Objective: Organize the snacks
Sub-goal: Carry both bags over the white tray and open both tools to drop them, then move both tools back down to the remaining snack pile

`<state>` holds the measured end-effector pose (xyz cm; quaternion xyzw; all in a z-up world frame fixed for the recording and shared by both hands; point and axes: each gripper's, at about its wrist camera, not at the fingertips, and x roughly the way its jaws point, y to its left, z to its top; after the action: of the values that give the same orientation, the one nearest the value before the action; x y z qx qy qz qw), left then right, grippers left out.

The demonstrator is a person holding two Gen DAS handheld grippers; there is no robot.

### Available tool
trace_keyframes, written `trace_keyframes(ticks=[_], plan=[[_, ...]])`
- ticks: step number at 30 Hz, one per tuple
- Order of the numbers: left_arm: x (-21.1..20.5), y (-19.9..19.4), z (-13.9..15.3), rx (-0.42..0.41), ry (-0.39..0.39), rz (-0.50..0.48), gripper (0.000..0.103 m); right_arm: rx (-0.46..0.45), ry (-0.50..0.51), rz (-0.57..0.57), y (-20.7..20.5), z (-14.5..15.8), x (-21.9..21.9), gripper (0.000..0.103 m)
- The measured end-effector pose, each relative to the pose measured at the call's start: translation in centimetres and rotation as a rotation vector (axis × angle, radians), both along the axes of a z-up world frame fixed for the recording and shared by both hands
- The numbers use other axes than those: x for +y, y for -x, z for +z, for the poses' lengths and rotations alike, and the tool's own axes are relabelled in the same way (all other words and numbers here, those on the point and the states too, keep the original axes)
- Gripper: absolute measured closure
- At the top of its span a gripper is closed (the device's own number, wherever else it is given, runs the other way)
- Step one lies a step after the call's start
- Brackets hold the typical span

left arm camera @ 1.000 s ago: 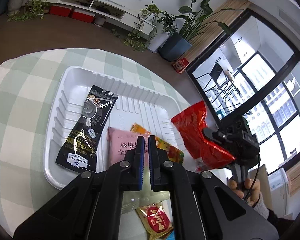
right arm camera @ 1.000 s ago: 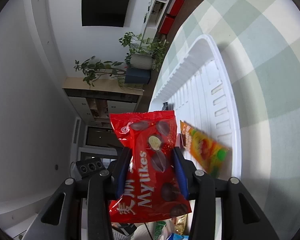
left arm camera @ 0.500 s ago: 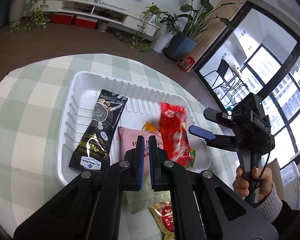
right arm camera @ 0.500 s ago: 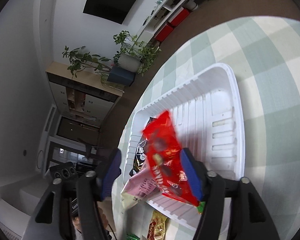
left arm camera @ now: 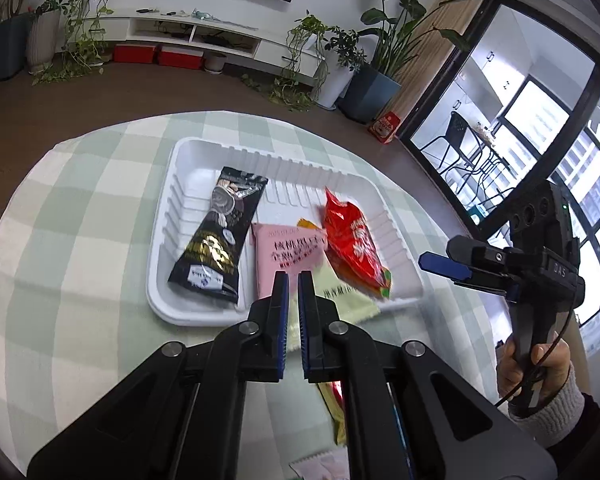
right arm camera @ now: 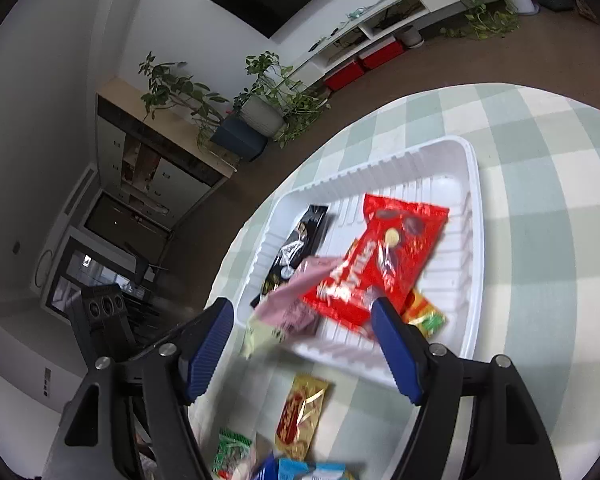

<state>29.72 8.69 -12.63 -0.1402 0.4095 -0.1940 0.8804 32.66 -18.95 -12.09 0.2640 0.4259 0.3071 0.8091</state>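
Note:
A white ribbed tray (left arm camera: 188, 168) (right arm camera: 472, 240) sits on the green checked table. In it lie a black snack bag (left arm camera: 216, 240) (right arm camera: 300, 248), a pink packet (left arm camera: 288, 256) (right arm camera: 296, 296), an orange packet (right arm camera: 424, 316) and a red Mylikes bag (left arm camera: 352, 240) (right arm camera: 384, 256) resting over the orange one. A pale yellow packet (left arm camera: 340, 296) leans over the tray's near rim. My right gripper (right arm camera: 302, 342) (left arm camera: 440, 262) is open and empty, above the tray's near edge. My left gripper (left arm camera: 293, 300) is shut and empty, just short of the tray.
More snacks lie on the table near me: a gold-red packet (right arm camera: 300, 420) (left arm camera: 334, 404), a green-white one (right arm camera: 230, 452) and a blue one (right arm camera: 312, 470). Floor, potted plants and a TV shelf lie beyond the round table's edge.
The right gripper opened and let go of the red bag, which dropped into the tray onto the orange packet. Both grippers pulled back from the tray.

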Motion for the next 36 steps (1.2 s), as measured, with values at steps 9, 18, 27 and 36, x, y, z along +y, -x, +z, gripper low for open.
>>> trace_keyframes(ticks=[9,18,27,36], plan=[[-0.6,6.1,-0.1,0.008,-0.047,-0.016,0.099,-0.052,0.104,0.025,7.4,0.0,-0.3,0.027],[-0.3,12.4,-0.3,0.003,-0.100,-0.013,0.099,-0.052,0.185,0.027,14.0,-1.4,-1.1,0.025],[-0.7,17.1,-1.7,0.030,-0.162,-0.035,0.099,-0.152,0.380,0.141,19.7,-1.9,4.0,0.025],[-0.2,18.6,-3.2,0.070,-0.180,-0.030,0.099,-0.262,0.595,0.221,21.4,-2.7,9.0,0.025]])
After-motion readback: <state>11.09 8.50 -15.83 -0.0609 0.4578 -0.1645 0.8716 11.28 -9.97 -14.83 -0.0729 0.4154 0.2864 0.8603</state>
